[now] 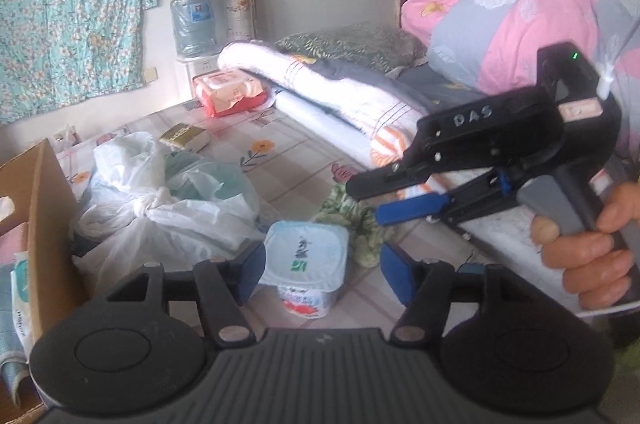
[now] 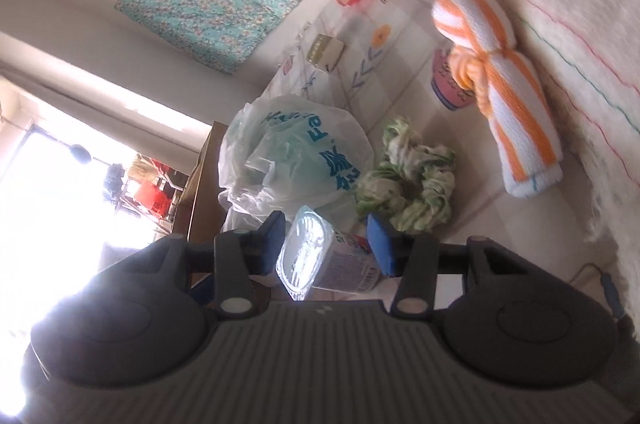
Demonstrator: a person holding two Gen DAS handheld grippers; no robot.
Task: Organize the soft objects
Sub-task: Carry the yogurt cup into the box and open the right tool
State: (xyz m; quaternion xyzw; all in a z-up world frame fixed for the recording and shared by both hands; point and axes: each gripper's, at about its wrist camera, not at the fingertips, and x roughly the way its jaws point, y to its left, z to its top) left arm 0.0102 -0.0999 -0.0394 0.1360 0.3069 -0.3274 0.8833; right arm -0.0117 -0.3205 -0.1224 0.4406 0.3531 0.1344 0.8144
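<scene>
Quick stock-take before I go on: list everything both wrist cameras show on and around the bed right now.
yogurt cup: one, white with pale blue lid, on the bedsheet between the left gripper's pads, not pressed.
green-and-white cloth: one, crumpled, just beyond the cup.
striped towel: one, orange and white, knotted, by the folded blanket.
plastic bags: a heap, white and pale green, beside the cardboard box.
cardboard box: one, brown, at the left edge.
tissue pack: one, red and white, far end of the bed.
pink quilt: one, bundled, pink and grey.
water bottle: one, blue, against the wall.
left gripper: open.
right gripper: black, blue pads, held by a hand.
</scene>
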